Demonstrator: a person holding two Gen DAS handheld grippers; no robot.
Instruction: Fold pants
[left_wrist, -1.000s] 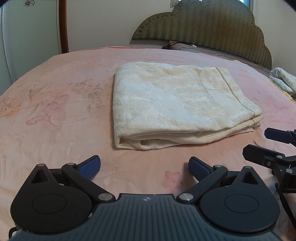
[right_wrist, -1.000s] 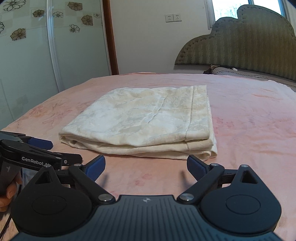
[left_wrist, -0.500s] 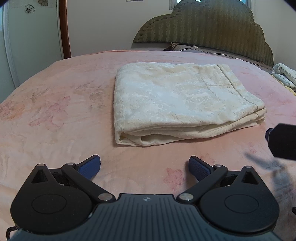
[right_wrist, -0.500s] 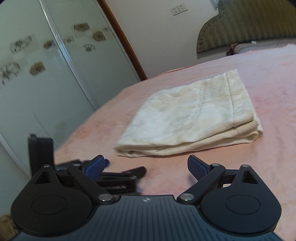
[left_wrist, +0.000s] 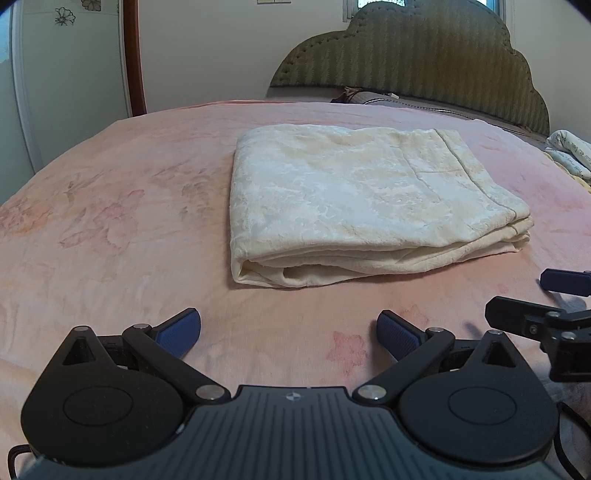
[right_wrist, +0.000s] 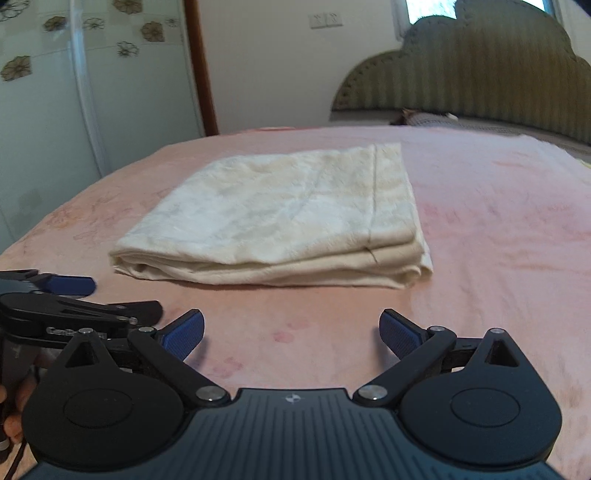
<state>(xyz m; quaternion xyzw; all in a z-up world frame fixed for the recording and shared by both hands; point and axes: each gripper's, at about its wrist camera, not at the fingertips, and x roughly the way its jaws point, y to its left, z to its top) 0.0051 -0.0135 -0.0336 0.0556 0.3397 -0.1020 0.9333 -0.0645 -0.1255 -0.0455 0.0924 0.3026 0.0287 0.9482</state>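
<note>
Bedspread (left_wrist: 110, 221) bears folded pants (left_wrist: 369, 206), long axis crosswise.

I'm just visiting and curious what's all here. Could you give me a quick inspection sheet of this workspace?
Surface: pink floral bedspread, flat.
Job's things: cream patterned pants, folded into a neat rectangle, lying free.
Clutter: pale printed cloth at the bed's edge.
Grippers: left gripper and right gripper open, empty, short of the pants.
Cables: black cable beside the left gripper.
Surroundings: green padded headboard, flower-patterned wardrobe doors.
</note>
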